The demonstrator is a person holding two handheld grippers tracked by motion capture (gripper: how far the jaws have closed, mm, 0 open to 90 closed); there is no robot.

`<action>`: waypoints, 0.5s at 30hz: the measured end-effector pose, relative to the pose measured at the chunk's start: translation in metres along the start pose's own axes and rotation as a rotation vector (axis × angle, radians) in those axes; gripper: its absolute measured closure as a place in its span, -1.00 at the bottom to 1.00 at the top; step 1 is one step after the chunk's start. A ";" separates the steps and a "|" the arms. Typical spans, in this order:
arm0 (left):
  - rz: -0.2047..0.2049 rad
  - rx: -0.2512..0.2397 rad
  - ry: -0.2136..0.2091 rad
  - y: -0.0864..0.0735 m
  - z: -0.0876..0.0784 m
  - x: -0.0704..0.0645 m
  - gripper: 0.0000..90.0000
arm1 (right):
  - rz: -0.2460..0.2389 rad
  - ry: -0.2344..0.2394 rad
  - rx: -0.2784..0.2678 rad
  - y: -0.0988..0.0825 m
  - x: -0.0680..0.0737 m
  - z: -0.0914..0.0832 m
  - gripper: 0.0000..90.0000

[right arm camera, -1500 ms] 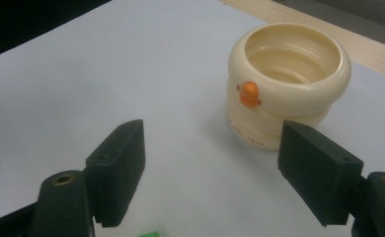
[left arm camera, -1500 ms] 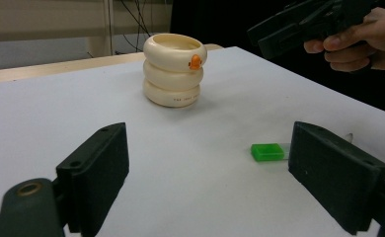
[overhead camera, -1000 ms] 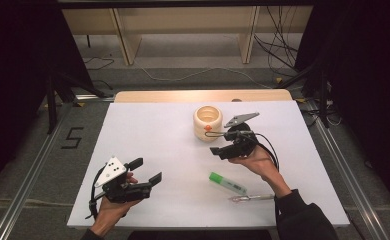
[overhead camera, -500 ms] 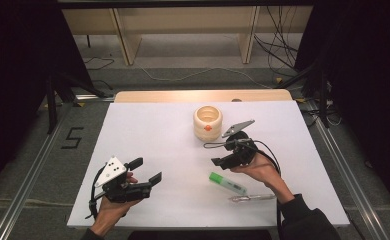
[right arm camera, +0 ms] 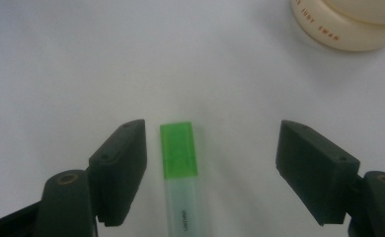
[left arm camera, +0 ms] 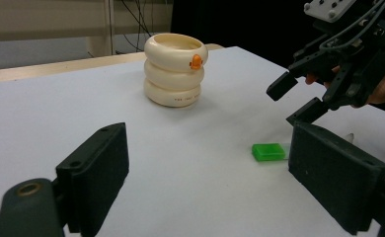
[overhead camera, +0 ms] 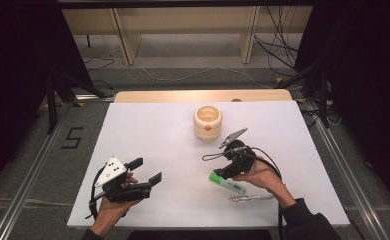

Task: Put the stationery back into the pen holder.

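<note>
Both jaw pairs stand apart, nothing clamped; right gripper [overhead camera: 218, 170] is poised over the green-capped marker [right arm camera: 180, 173], which lies flat on the white table [overhead camera: 148, 130] nearer one jaw; centring is advised before closing, grip taken behind the cap; left gripper [overhead camera: 145, 171] is held idle; cream ringed pot [overhead camera: 208, 122] sits well apart.

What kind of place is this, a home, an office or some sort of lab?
Most likely a lab or recording studio. A white-topped table stands between dark curtains, loose cables trail over the floor behind it, and a number five is taped on the floor beside it.
</note>
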State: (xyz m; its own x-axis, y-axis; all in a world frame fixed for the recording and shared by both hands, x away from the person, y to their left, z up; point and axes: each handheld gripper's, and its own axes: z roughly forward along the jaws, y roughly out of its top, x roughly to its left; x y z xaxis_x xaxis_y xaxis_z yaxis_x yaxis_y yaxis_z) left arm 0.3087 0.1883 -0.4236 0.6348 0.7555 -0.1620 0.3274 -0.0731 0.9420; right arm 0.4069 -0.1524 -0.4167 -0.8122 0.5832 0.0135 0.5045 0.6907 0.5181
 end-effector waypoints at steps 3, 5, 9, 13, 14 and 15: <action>-0.001 -0.001 0.000 0.000 0.000 0.000 -0.66 | -0.012 -0.004 0.012 -0.001 0.002 0.003 -0.36; -0.001 -0.001 0.001 0.000 0.000 0.000 -0.66 | -0.018 -0.008 0.018 -0.001 0.003 0.004 -0.36; 0.000 0.001 0.000 0.000 0.000 0.000 -0.66 | -0.029 -0.010 0.049 -0.002 0.008 0.008 -0.35; -0.001 0.000 -0.002 0.000 0.000 0.000 -0.66 | -0.028 -0.011 0.074 -0.004 0.010 0.012 -0.35; -0.001 -0.002 -0.002 0.000 0.000 0.000 -0.66 | -0.038 -0.014 0.084 -0.005 0.011 0.014 -0.34; -0.001 -0.002 -0.003 0.000 0.000 0.000 -0.66 | -0.033 -0.011 0.093 -0.005 0.012 0.015 -0.33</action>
State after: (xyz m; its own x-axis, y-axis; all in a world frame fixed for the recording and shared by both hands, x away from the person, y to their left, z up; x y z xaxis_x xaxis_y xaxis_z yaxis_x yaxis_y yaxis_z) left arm 0.3089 0.1883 -0.4239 0.6364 0.7537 -0.1642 0.3267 -0.0705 0.9425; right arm 0.3987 -0.1424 -0.4322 -0.8259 0.5636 -0.0119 0.5029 0.7461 0.4364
